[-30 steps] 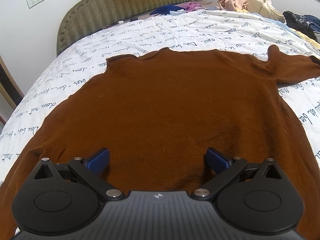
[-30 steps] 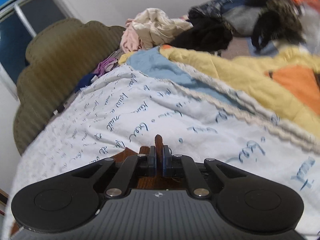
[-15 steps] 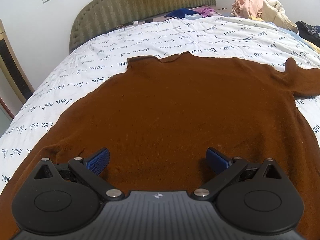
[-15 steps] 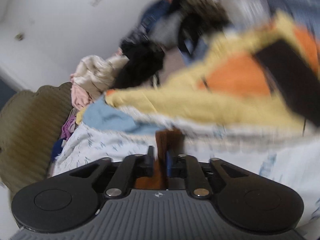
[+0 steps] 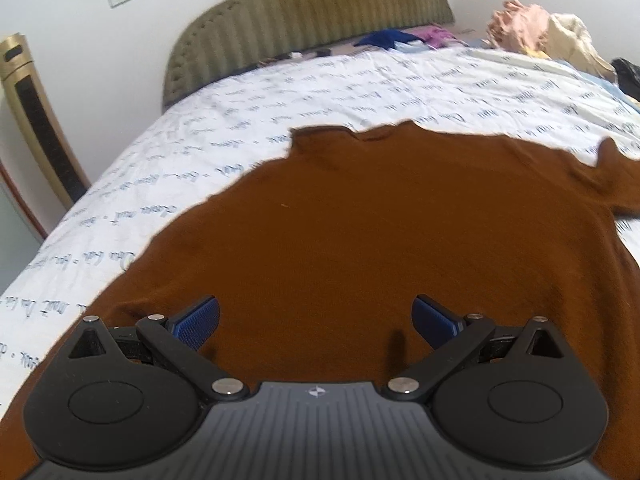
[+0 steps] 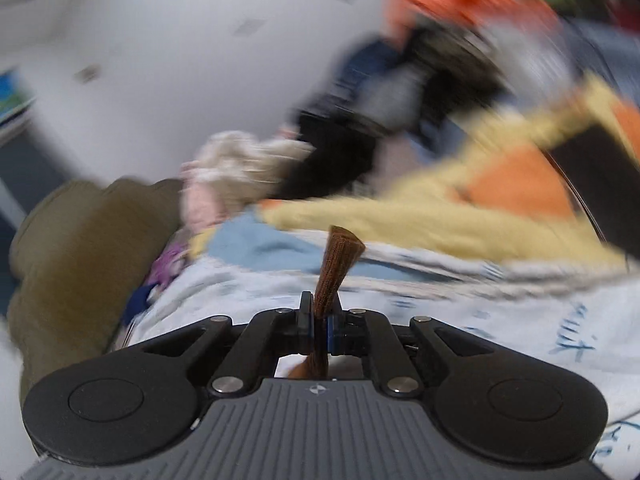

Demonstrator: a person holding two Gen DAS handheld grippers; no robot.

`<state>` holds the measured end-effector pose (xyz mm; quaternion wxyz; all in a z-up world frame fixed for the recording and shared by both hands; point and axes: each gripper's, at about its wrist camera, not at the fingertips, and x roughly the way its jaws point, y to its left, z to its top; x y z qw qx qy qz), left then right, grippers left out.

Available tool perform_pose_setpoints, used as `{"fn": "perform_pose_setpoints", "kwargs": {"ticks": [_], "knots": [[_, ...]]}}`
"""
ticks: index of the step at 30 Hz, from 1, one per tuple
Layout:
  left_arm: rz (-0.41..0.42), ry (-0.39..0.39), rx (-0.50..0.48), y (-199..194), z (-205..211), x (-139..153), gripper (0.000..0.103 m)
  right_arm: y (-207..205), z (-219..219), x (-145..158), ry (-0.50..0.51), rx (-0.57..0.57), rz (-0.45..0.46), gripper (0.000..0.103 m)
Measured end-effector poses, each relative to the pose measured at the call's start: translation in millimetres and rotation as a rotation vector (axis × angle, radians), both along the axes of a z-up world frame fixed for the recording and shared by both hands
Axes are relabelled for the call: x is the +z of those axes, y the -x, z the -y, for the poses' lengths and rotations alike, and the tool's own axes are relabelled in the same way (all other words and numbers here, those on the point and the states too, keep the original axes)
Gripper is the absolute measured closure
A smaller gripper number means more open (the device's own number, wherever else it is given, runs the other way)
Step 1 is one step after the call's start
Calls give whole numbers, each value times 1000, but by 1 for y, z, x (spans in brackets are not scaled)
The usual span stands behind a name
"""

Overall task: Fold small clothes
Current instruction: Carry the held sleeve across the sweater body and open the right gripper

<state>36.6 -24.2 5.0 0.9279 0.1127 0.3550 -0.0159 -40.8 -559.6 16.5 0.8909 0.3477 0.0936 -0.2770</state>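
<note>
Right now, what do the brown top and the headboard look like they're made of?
Brown top: seemingly a matte fine knit; ribbing shows on the piece pinched by the right gripper. Headboard: likely olive padded fabric, judging by its vertical channels and stitched edge.

Left gripper point(image 5: 315, 320) hangs with its blue pads point(image 5: 196, 321) spread wide, nothing between them. Right gripper point(image 6: 320, 316) is clamped tight (brown cloth point(image 6: 334, 264) pinched in there).
</note>
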Motion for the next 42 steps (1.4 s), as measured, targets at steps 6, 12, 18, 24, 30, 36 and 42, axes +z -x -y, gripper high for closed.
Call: {"fn": "perform_pose_setpoints", "kwargs": {"ticks": [6,12,18,24,30,36,42], "knots": [[2,4,34,-9,-12,-4,0,-31,-87,13,38,257,-35,91],[-6,17,60,-10,-27,-7,0,-69,-164,10,21,446,-44,91],[20,22,117,-8,-42,-6,0,-105,-253,15,34,619,-72,91],[-29,70,122,-7,-56,-9,0,-133,-324,14,44,738,-104,91],[-21,71,154,-4,-68,-10,0,-153,-379,5,24,841,-135,91],[-22,38,163,0,-73,-9,0,-169,-420,-8,-31,935,-155,91],[-6,9,174,7,-77,-9,0,-171,-456,-15,-42,1016,-163,91]]}}
